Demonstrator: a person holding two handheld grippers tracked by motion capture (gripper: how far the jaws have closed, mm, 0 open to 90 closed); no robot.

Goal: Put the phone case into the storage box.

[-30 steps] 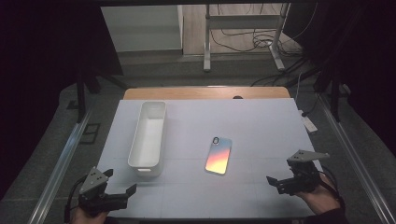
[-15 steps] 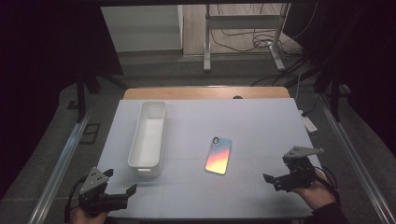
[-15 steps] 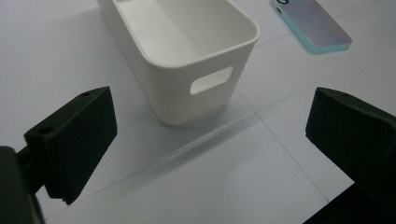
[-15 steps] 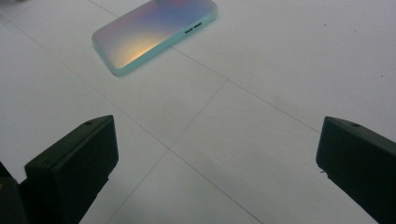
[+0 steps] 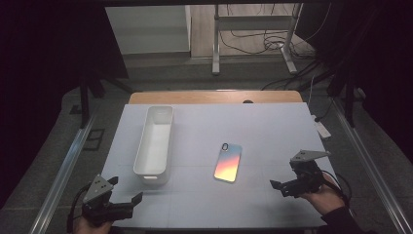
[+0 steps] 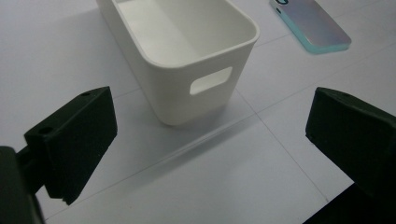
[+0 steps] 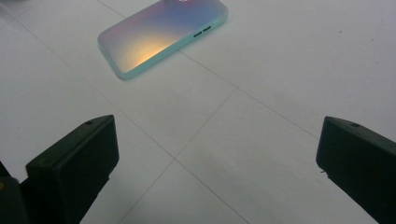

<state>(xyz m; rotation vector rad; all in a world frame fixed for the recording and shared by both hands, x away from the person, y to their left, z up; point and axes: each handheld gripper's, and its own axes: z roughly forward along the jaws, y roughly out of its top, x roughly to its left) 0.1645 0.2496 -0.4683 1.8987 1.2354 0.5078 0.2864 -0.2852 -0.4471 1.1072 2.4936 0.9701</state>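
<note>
Lying flat near the middle of the pale grey tabletop (image 5: 272, 126): slim rectangular phone (image 5: 228, 162) in a glossy case shading from blue-violet through pink to orange-yellow, with a pale teal rim, back side up, camera ring at the far end. Standing well apart to its left: long, narrow white plastic bin (image 5: 155, 144), open-topped, rounded at the corners, with a slot handle cut into the near end wall, empty inside as far as seen.

Hovering at the near left corner of the tabletop: left tongs (image 5: 127, 204), black, two-jawed, held in a hand, jaws spread wide and gripping nothing, pointed toward the near end of the bin (image 6: 187, 60); from the left gripper view, bin straight ahead between the two jaws, phone (image 6: 310, 23) farther off at upper right.

Hovering at the near right of the tabletop: right tongs (image 5: 278, 186), black, topped by a grey three-cornered plate, held in a hand (image 5: 324, 195), jaws likewise spread wide and empty, aimed leftward toward the phone but apart from it; from the right gripper view, phone (image 7: 163, 32) ahead and slightly left, side buttons visible on its edge, bare tabletop (image 7: 280, 70) between the jaws.
</note>
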